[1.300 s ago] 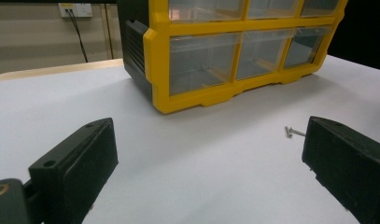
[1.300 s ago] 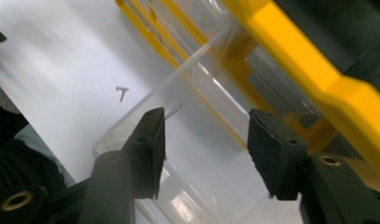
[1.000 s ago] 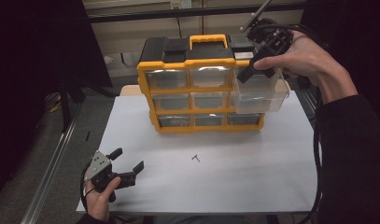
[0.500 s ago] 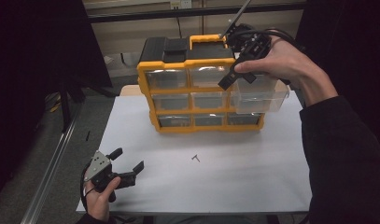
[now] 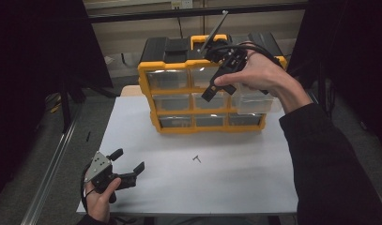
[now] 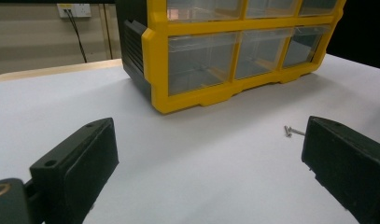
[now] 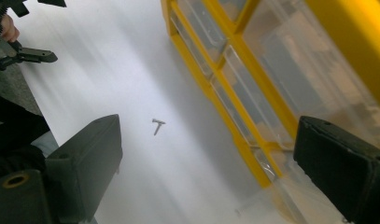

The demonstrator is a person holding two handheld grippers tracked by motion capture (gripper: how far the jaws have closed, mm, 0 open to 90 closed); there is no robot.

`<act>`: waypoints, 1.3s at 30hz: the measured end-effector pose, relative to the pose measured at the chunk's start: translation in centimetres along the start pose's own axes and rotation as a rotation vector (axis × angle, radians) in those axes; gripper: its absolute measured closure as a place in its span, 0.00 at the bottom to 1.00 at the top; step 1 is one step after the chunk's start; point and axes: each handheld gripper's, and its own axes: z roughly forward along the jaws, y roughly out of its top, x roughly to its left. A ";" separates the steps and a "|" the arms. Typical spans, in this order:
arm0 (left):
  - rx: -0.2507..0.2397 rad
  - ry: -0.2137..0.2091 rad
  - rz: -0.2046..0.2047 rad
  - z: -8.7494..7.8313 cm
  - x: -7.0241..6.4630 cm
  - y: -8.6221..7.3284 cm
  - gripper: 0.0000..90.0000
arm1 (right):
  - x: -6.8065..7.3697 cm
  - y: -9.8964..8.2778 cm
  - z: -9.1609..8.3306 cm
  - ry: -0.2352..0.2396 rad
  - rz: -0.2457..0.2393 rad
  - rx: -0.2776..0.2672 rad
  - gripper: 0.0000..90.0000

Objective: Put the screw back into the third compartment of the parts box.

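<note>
My right gripper has matt black plastic jaws, as does my left gripper, which carries a dull grey metal plate. The organiser is glossy yellow plastic with clear, smooth plastic drawers. The near screw looks like dull metal on the table's matt white surface

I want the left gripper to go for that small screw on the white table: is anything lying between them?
Nothing visible does. The left gripper rests open near the table's front-left edge, and only bare white surface separates it from the screw. The yellow organizer stands farther back.
</note>
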 end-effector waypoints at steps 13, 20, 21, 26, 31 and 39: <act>0.008 0.000 0.012 0.0 0.1 0.0 0.04 | 1.8 0.4 3.9 0.024 -0.005 0.031 0.07; 0.008 0.001 0.012 -0.1 0.1 0.0 0.04 | 2.9 0.6 5.9 0.034 -0.024 0.045 0.08; 0.009 0.001 0.013 0.0 0.1 0.0 0.04 | 3.1 0.7 6.0 0.041 -0.021 0.045 0.09; 0.010 0.002 0.012 -0.1 0.1 0.0 0.04 | 3.8 0.7 6.6 0.039 -0.030 0.052 0.08; 0.010 0.000 0.014 -0.1 0.1 0.0 0.04 | 4.8 0.2 8.8 0.053 -0.048 0.087 0.08; 0.009 -0.001 0.012 0.0 0.1 0.0 0.04 | 5.1 -0.7 12.3 0.086 -0.033 0.125 0.08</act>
